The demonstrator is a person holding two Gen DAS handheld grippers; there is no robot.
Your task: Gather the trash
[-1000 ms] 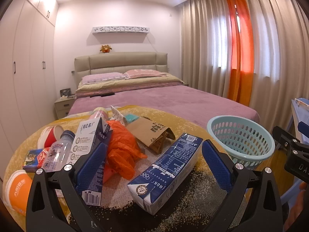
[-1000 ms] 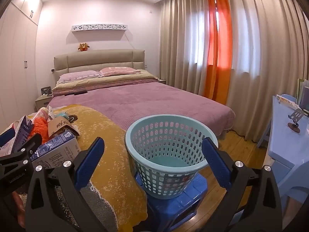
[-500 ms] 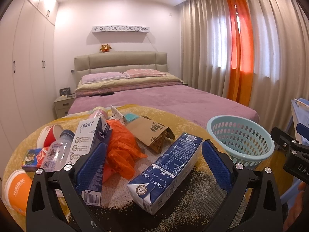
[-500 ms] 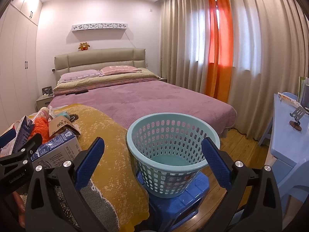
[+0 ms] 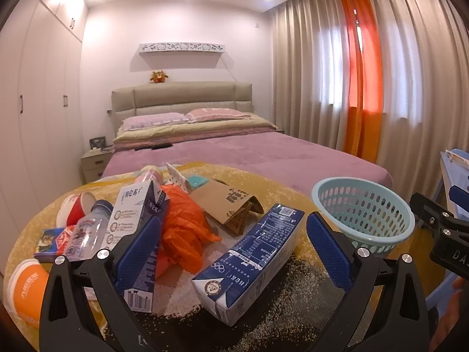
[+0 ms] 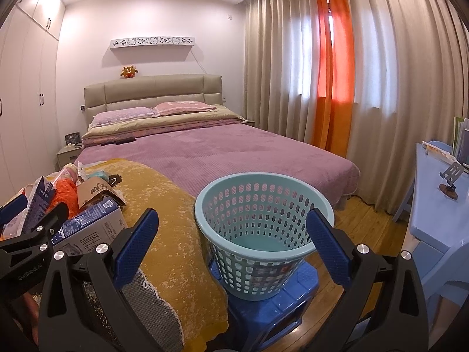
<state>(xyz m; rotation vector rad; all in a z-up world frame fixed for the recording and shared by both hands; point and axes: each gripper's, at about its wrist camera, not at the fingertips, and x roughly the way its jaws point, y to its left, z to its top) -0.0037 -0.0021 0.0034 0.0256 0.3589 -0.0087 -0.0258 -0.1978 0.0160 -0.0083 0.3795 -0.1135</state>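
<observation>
Trash lies on a yellow blanket (image 5: 281,187) at the bed's foot. A blue milk carton (image 5: 249,258) lies between the fingers of my open left gripper (image 5: 233,249), untouched. A second carton (image 5: 137,223) stands by the left finger, beside an orange plastic bag (image 5: 184,234), a brown folded cardboard (image 5: 228,208), a clear bottle (image 5: 88,231) and an orange cup (image 5: 26,287). My right gripper (image 6: 231,249) is open and empty, facing the teal basket (image 6: 263,231), which also shows in the left wrist view (image 5: 363,214).
The basket stands on a blue plastic stool (image 6: 272,308) on the wooden floor (image 6: 360,214). A light blue desk (image 6: 439,193) is at the right. The purple bed (image 6: 219,149) fills the back. More trash, a red cup (image 5: 73,211) and a small box (image 5: 49,243), lies at the left.
The right gripper has drifted slightly, so the basket sits a little higher and closer in its view. The left gripper and the trash have not moved.
</observation>
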